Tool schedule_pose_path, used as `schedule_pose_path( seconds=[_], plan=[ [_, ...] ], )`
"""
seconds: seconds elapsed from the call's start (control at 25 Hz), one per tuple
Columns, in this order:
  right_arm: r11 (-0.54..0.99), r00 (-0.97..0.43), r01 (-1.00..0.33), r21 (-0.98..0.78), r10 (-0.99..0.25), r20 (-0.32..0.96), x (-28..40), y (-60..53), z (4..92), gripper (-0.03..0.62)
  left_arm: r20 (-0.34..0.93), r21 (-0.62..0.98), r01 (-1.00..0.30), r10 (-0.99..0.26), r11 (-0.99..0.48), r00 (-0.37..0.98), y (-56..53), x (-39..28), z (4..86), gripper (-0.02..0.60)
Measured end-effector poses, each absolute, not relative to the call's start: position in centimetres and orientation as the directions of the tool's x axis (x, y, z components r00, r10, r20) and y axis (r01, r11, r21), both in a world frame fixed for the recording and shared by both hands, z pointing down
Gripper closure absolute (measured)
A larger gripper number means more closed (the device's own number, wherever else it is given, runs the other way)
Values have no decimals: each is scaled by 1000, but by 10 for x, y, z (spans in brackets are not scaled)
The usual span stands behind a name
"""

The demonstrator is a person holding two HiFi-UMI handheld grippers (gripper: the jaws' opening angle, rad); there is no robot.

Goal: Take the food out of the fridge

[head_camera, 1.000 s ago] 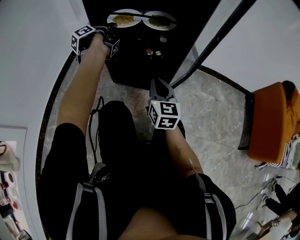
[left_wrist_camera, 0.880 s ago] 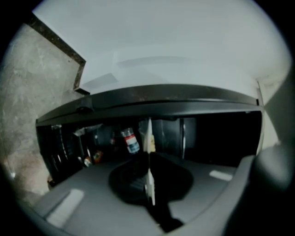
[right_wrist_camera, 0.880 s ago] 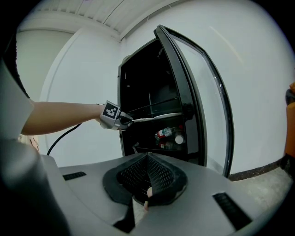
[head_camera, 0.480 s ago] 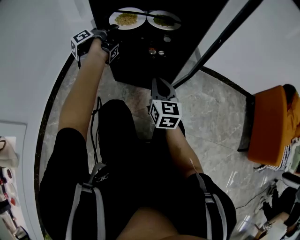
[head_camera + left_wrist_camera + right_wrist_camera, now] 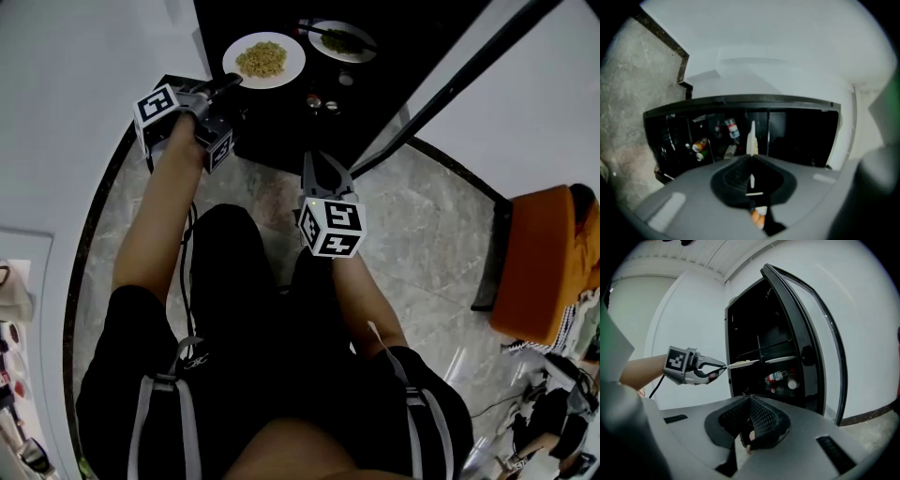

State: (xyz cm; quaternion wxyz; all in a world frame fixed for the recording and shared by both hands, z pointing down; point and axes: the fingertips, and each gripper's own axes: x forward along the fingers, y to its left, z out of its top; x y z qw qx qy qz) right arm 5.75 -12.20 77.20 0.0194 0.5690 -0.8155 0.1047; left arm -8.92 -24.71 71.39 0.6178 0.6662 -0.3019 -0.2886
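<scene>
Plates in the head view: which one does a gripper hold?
The plate of yellow food, its rim pinched by the left gripper; the plate of green food sits apart, ungripped.

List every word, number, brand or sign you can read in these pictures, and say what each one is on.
No text can be read in any view.
Bottles in the fridge: they carry red and white labels, but the print is too small and blurred to read.
Marker cubes: only black-and-white square patterns, with no letters or digits.
</scene>
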Motion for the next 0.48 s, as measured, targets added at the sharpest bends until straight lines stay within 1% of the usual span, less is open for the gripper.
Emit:
schedule_pose_path(
  seconds=[0.2,0.48],
  plan=[
    [326,-350,-931,-165,-926,141,60,-136,771,597,-22,998,-33,-740,-60,672,-213,-90,720,575],
    [326,-350,-928,-181,-930,115,56,-152,760,597,-12,999,-24,-749,-38,662,-180,-113,732,575]
  ],
)
